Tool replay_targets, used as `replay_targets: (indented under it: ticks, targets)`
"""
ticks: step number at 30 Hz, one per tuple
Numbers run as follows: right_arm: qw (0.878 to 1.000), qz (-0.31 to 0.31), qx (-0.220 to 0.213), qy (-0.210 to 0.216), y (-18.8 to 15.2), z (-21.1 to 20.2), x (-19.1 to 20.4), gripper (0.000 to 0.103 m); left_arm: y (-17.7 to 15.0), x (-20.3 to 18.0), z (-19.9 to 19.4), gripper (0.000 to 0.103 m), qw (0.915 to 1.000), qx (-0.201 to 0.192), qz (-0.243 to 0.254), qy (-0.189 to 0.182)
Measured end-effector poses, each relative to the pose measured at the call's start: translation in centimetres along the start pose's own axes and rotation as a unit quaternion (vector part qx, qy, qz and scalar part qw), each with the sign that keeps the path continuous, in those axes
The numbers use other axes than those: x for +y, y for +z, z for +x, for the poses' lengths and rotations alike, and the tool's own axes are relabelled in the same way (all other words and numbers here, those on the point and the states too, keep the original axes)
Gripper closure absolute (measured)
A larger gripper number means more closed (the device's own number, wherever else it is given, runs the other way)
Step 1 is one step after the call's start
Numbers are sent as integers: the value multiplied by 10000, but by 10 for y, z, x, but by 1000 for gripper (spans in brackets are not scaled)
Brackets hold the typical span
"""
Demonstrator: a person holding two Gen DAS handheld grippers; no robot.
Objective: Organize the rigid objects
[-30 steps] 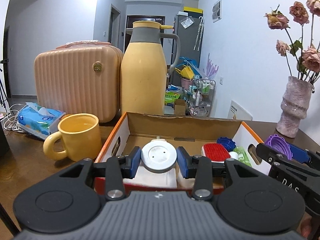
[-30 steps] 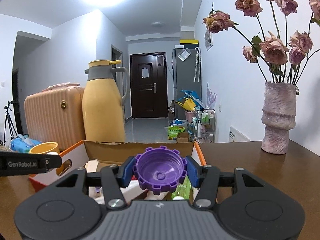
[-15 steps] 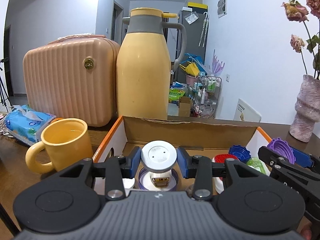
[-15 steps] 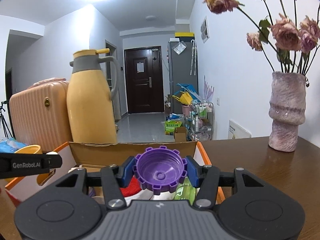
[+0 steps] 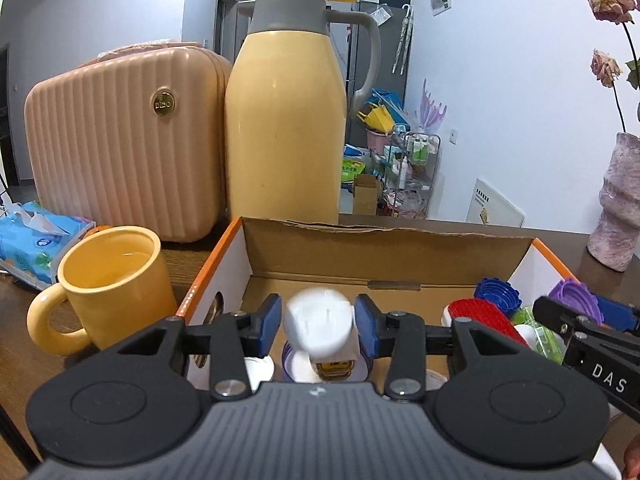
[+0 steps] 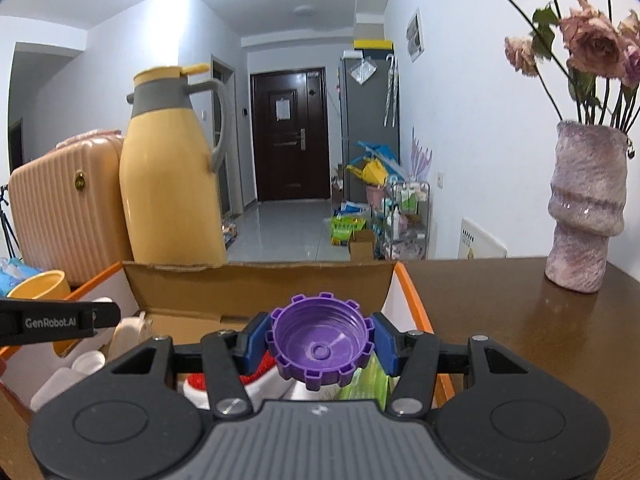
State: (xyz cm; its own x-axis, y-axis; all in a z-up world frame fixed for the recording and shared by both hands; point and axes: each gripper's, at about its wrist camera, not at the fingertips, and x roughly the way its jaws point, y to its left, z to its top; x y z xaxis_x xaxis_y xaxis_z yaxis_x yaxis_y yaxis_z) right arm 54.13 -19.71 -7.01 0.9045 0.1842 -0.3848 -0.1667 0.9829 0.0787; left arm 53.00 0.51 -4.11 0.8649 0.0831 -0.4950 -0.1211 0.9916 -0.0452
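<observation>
1. Already the cardboard box (image 5: 384, 252) holds a good share of the small rigid items — a red cap (image 5: 482, 314), a blue cap (image 5: 496, 292), something green (image 5: 550, 340) and several white pieces lie on its floor, so much of the sorting looks done.

2. Left to finish, as I judge it: the two pieces now at the grippers, each poised over the box.

3. The left gripper (image 5: 316, 322) has just been widening its jaws. The white cap (image 5: 320, 324) sits between the blue pads, blurred and tipped, with a sliver of gap on each side — it looks let go and dropping toward the white and purple items right below, inside the box near its front wall.

4. The right gripper (image 6: 322, 344) is clamped on the purple cap (image 6: 320, 346), both pads pressing its notched rim, hollow side toward the camera. It hangs above the box's right end, over the red and green pieces, not yet released.

5. Beside the box stand a yellow mug (image 5: 108, 280) and a yellow thermos (image 5: 284, 120), untouched.
</observation>
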Motion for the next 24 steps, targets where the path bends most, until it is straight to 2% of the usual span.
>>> replay_targets:
  ticks: [1,2,3,6,7,10,15,24]
  targets:
    - [10000,19,72,24,0,1,-1,49,0,0,0,44,10000,-10,16,27]
    - [9999,50,126,54,-1,1,-2,48,0,1,-1,28,10000,-36,18,64]
    - [9998,85,160,70,-2,1,-3,41,0,2,-4,22,9999,-108,5,131]
    - [9998,86,185,13,-2,0,-4,11,1,5,-9,10,9994,-281,18,200]
    - [9998,81,152,-34,-2,-1,-5,6,1,6,-11,0,9992,-336,-5,235]
    - [9998,85,54,-193,-1,-5,-5,0,3,9,-15,0,9983,-476,-38,345]
    - [9994,77,132,-300,1,-4,-5,0,4,9,-16,0,9980,-503,-21,386]
    - [9993,145,-17,-332,5,-15,-5,0,4,11,-27,0,9978,-560,-59,344]
